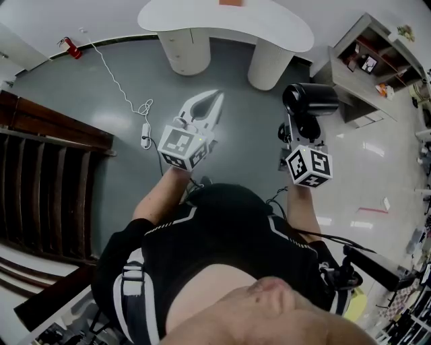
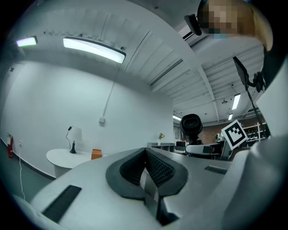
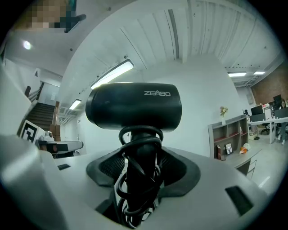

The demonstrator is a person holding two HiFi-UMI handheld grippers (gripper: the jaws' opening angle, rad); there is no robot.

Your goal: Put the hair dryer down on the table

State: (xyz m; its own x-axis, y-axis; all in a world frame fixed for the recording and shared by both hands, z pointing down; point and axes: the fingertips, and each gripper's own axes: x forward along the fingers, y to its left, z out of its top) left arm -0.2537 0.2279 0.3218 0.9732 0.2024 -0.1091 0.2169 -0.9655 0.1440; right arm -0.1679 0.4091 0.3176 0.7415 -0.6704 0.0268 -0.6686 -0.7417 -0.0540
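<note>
A black hair dryer stands upright in my right gripper, held up in the air over the grey floor. In the right gripper view the jaws are shut on its handle, which has the black cord wound round it; the barrel lies crosswise above. My left gripper hangs level to the left, shut with nothing in it; its pads meet. The left gripper view shows the dryer off to its right. The white table stands ahead, beyond both grippers.
A lamp and an orange box sit on the white table. A white cable with a power strip lies on the floor. Dark wooden stairs are at the left, a shelf unit at the right.
</note>
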